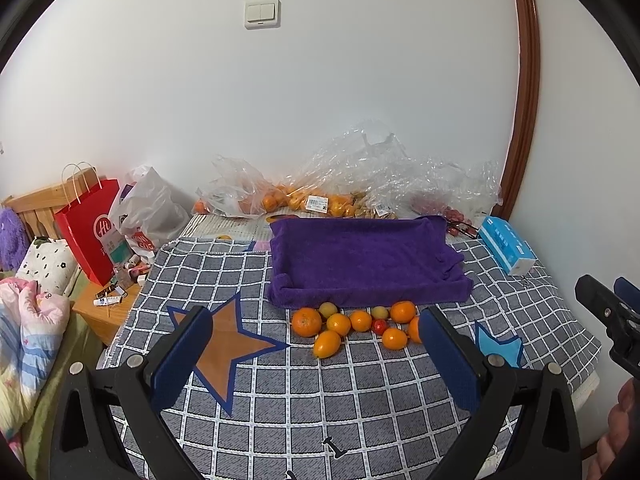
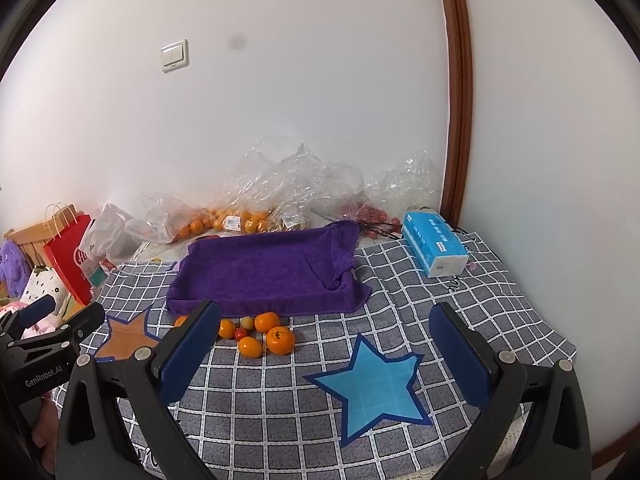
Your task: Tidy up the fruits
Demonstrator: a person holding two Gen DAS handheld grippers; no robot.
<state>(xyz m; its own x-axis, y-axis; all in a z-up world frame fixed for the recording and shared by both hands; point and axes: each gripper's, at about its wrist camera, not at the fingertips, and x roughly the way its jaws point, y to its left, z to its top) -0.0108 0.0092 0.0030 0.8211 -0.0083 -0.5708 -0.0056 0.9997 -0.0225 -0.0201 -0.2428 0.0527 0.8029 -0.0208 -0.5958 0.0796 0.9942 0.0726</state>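
A cluster of loose fruits [image 1: 352, 326] lies on the checked cloth just in front of a purple towel-lined tray [image 1: 360, 260]: several oranges, two small yellow-green fruits and a small red one [image 1: 379, 325]. The same cluster [image 2: 256, 334] and tray [image 2: 264, 268] show in the right wrist view. My left gripper [image 1: 316, 344] is open and empty, hovering short of the fruits. My right gripper [image 2: 324, 340] is open and empty, to the right of the fruits, above a blue star patch [image 2: 372, 384].
Clear plastic bags with more oranges [image 1: 304, 200] and red fruit [image 1: 444, 206] line the wall behind the tray. A blue tissue pack [image 1: 506, 248] lies at the right. A red paper bag [image 1: 90, 228], a wooden nightstand [image 1: 106, 312] and bedding [image 1: 28, 332] stand left.
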